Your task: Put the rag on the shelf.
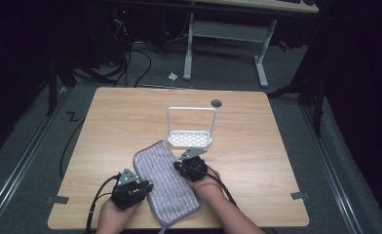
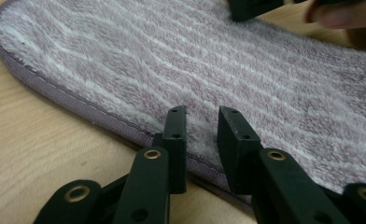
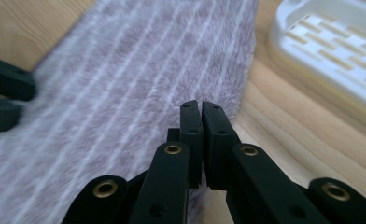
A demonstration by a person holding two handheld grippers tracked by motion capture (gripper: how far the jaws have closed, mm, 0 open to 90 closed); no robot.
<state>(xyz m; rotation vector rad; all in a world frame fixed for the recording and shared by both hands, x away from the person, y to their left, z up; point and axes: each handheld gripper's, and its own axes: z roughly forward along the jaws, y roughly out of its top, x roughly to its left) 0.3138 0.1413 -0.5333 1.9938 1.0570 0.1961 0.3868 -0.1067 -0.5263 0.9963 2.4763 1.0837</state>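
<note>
A striped purple cloth [image 1: 165, 182] lay flat on the wooden surface [image 1: 106, 126], its long axis running diagonally from the near edge up toward a white rack [image 1: 190, 127]. The left tool [image 2: 202, 130] stood partly open over the cloth's hemmed edge, gripping nothing, while the right tool [image 3: 201, 122] was closed and empty at the opposite edge. Closing too shallowly might catch only pile, so the cloth could slip free.
</note>
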